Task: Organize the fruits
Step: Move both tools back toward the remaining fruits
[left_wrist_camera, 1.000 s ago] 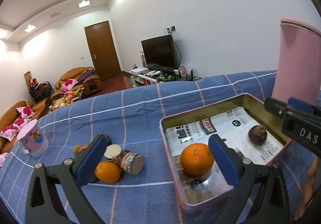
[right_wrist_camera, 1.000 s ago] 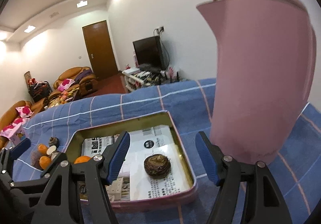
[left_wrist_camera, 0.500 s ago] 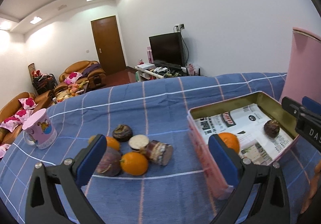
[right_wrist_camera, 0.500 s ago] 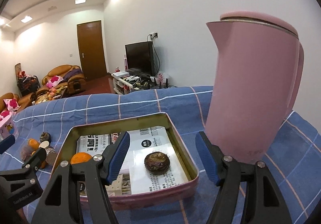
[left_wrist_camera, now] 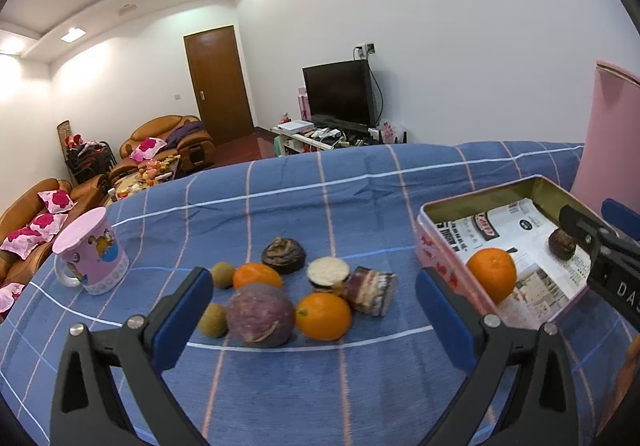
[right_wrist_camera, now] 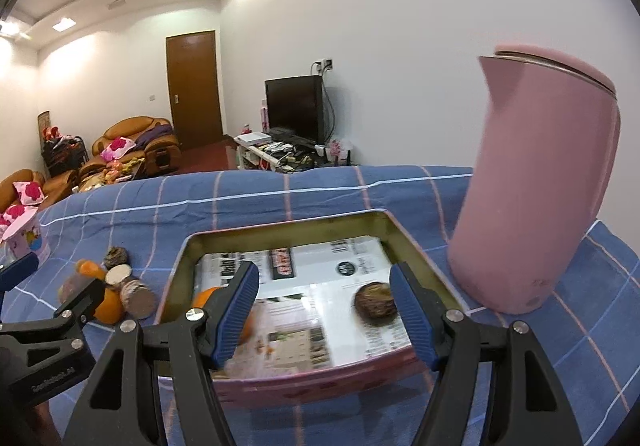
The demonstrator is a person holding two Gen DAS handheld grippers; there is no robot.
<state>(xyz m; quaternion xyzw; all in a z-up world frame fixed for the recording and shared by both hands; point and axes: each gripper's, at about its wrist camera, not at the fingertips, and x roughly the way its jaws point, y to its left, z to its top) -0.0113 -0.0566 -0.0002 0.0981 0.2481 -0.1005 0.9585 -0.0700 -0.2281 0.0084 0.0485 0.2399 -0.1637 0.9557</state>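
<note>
A loose pile of fruit lies on the blue checked cloth: a purple passion fruit (left_wrist_camera: 260, 314), two oranges (left_wrist_camera: 324, 316) (left_wrist_camera: 256, 275), a dark round fruit (left_wrist_camera: 283, 255), a cut white-faced piece (left_wrist_camera: 328, 272) and a brown cut chunk (left_wrist_camera: 372, 290). My left gripper (left_wrist_camera: 312, 280) hovers open just in front of the pile, with nothing between its pads. To the right, a pink tin (left_wrist_camera: 440, 266) lined with newspaper holds an orange (left_wrist_camera: 492, 274) and a dark fruit (left_wrist_camera: 562, 244). My right gripper (right_wrist_camera: 325, 278) stands open and empty over the tin (right_wrist_camera: 288, 228), the dark fruit (right_wrist_camera: 374, 300) near its right pad.
A tall pink jug (right_wrist_camera: 540, 186) stands right of the tin, close to its far corner. A pink cartoon mug (left_wrist_camera: 90, 250) sits on the cloth at the left. Two small brownish-green fruits (left_wrist_camera: 222, 274) (left_wrist_camera: 212, 320) lie on the pile's left side. Beyond the cloth's far edge are sofas and a television.
My left gripper has swung left from the tin to face the fruit pile. My right gripper has shifted left and back from the jug, which now looks smaller and farther right.
</note>
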